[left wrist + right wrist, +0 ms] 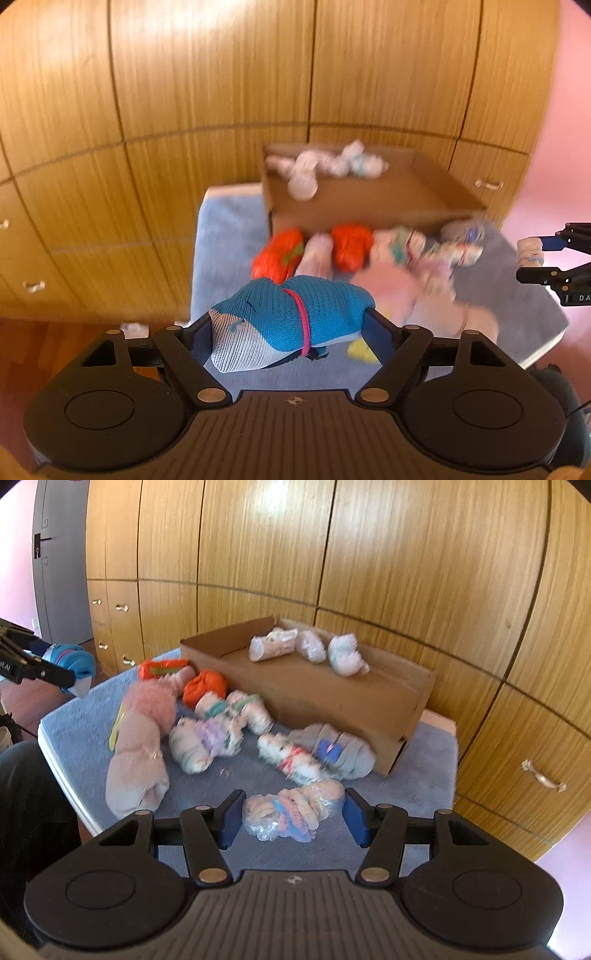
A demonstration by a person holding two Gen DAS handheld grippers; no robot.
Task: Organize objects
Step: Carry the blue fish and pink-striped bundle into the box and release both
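Note:
My left gripper (290, 326) is shut on a blue and white sock bundle (284, 325) tied with a pink band, held above the near edge of the blue table (225, 229). It also shows at the left of the right wrist view (74, 668). My right gripper (293, 821) is shut on a pastel sock bundle wrapped in clear plastic (291, 812), held over the table's near right part. A brown cardboard box (332, 698) at the back of the table holds three white bundles (310, 648). Several bundles lie in front of the box, among them two orange ones (203, 686).
A wooden wardrobe wall (369, 554) with drawer handles stands right behind the table. A grey door (55, 554) is at the far left. A pink fluffy bundle (149, 701) and a long pale pink one (135, 760) lie at the table's left edge.

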